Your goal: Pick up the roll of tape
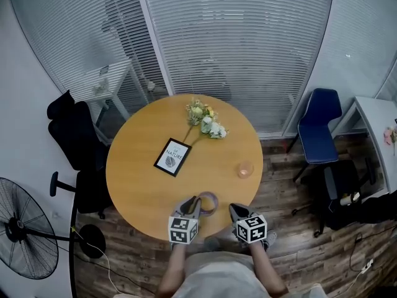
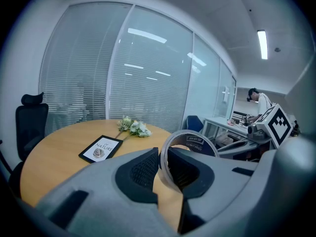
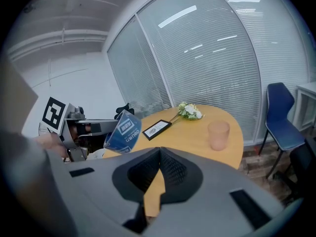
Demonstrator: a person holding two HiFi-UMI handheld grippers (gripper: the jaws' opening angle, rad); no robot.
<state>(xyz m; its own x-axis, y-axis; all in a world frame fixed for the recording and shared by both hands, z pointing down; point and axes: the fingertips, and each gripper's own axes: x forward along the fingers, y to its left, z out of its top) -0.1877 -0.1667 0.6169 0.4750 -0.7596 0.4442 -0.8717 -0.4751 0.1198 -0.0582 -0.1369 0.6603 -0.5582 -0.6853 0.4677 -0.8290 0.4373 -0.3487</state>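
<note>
The roll of tape (image 2: 185, 144), a clear ring with a blue printed core, is clamped by its rim in my left gripper (image 2: 163, 169), lifted off the round wooden table (image 1: 142, 185). From the head view, the tape roll (image 1: 209, 201) hangs above the table's near edge, just right of the left gripper (image 1: 193, 205). Seen from the right gripper view, the tape roll (image 3: 123, 131) hangs tilted at the left. My right gripper (image 3: 159, 171) is shut with nothing in it, and the right gripper (image 1: 239, 212) sits at the table's near edge.
On the table lie a framed card (image 1: 173, 156), a bunch of white flowers (image 1: 206, 120) and a pink cup (image 1: 245, 169). A black office chair (image 1: 77, 144) and a fan (image 1: 25, 228) stand at the left, a blue chair (image 1: 318, 129) at the right.
</note>
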